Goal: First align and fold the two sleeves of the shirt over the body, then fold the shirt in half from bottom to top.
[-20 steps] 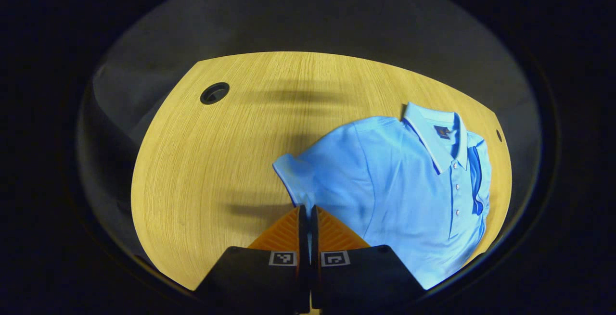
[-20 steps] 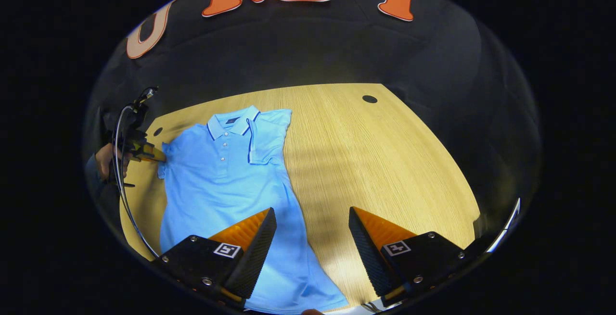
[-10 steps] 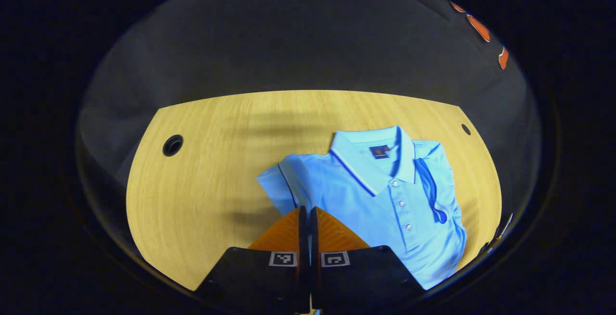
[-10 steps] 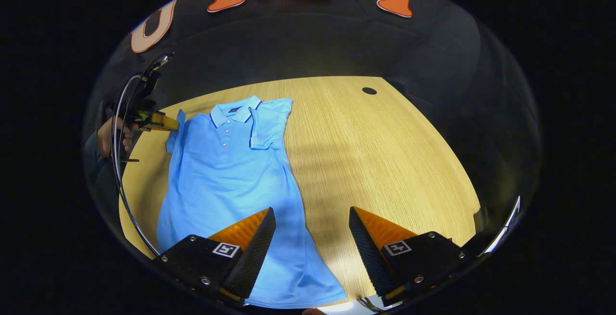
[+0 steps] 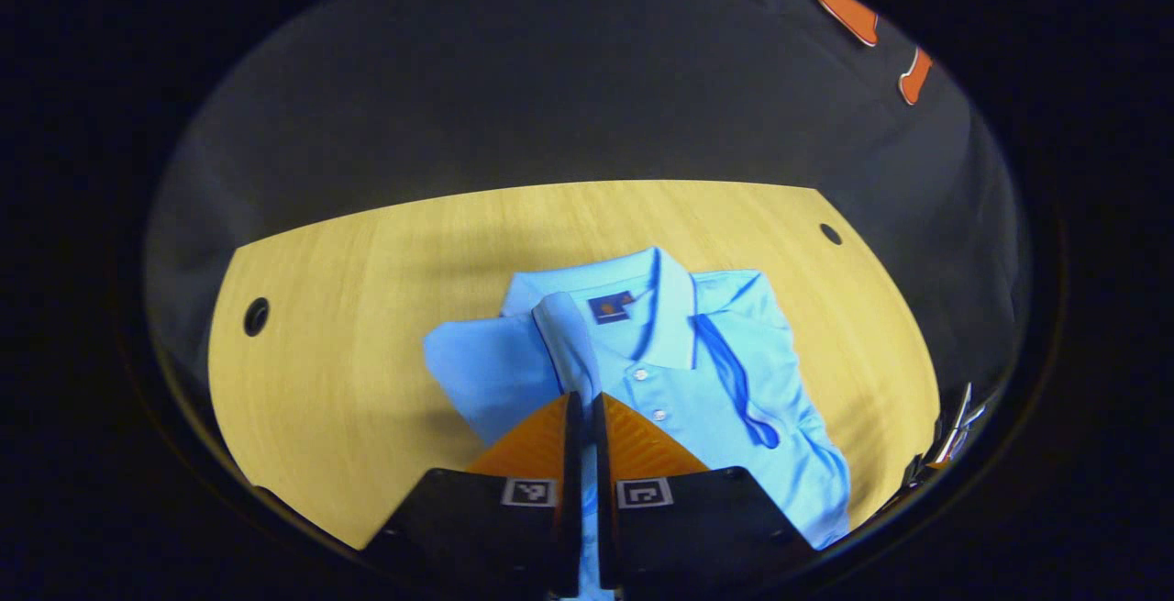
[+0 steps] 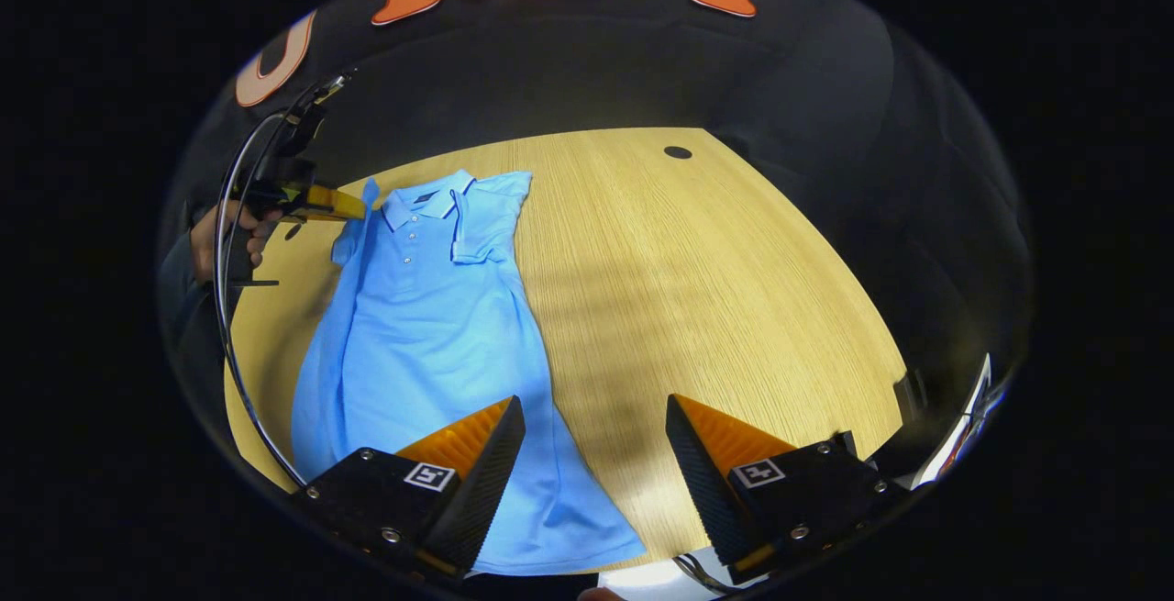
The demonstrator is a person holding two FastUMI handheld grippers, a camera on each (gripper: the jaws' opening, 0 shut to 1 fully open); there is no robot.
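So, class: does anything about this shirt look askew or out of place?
Nothing is damaged. The shirt lies flat on the table, one sleeve folded over the body, while the left gripper holds the other sleeve lifted mid-fold.

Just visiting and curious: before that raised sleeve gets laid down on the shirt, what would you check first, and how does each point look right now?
1. Left gripper shut on the left sleeve: ok.
2. Sleeve lifted clear of the table: ok.
3. Right sleeve already folded over the shirt: ok.
4. Right gripper open, out of the way: ok.
5. Sleeves will align once laid: cannot tell.
6. Bottom fold done: not ok.
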